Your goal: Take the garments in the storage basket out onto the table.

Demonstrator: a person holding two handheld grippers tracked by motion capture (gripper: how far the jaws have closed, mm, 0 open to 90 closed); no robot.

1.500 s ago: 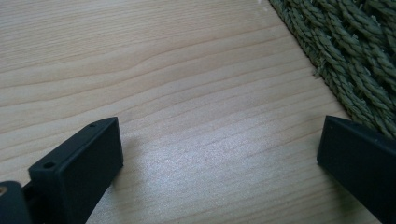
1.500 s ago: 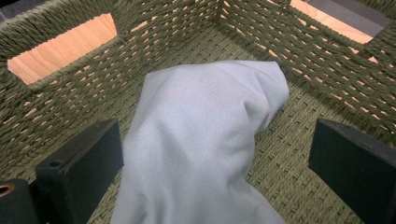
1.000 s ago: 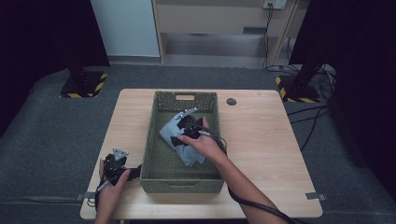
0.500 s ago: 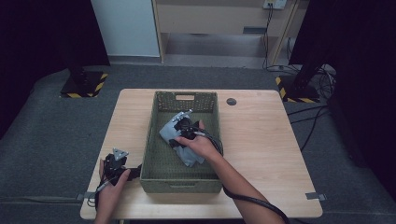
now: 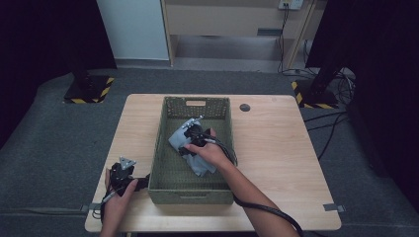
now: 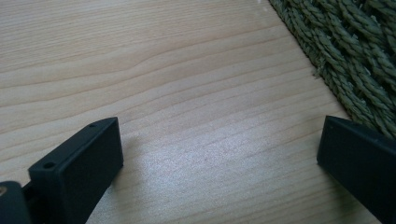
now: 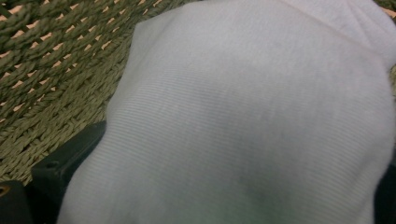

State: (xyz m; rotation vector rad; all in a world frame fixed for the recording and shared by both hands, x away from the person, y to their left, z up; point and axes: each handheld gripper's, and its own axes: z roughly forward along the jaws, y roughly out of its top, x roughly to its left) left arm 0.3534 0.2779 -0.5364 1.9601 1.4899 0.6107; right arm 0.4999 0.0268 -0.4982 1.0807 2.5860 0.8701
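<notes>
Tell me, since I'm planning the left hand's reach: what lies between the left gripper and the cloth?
In the high view, bare table and the basket's left wall lie between the left gripper and the cloth.

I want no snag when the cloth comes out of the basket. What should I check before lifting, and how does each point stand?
1. Right gripper at the pale grey cloth: ok.
2. Cloth between its jaws, as the right gripper view shows: ok.
3. Jaws closed firmly on it: cannot tell.
4. Woven basket flat on the table: ok.
5. Left gripper open, outside the basket: ok.
</notes>
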